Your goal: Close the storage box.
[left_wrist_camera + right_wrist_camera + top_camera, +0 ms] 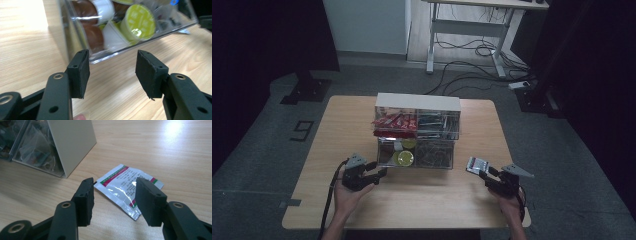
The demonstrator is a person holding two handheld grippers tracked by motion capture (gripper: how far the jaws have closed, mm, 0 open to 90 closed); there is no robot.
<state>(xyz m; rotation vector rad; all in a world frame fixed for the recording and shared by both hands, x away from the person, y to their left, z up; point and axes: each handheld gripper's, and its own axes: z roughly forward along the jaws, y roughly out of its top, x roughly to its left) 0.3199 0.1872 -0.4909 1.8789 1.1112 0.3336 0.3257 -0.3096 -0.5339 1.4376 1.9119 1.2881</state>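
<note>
While the right gripper (113, 200) hovers with its jaws apart and nothing between them, a flat foil sachet (126, 188) lies on the table (422, 200) just beyond its tips, right of the clear drawer box (417, 131). It is shiny silver, printed with small text and edged with red and green stripes. At the box's lower left drawer, the left gripper (111, 72) also stands open and empty.

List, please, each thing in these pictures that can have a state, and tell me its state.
left gripper: open, nothing between its jaws, at the drawer's front corner.
right gripper: open, over the sachet, not gripping it.
lower left drawer: pulled out, holding capsules.
sachet: flat on the table, sealed as far as can be seen.
drawer cabinet: upright on the table.
</note>
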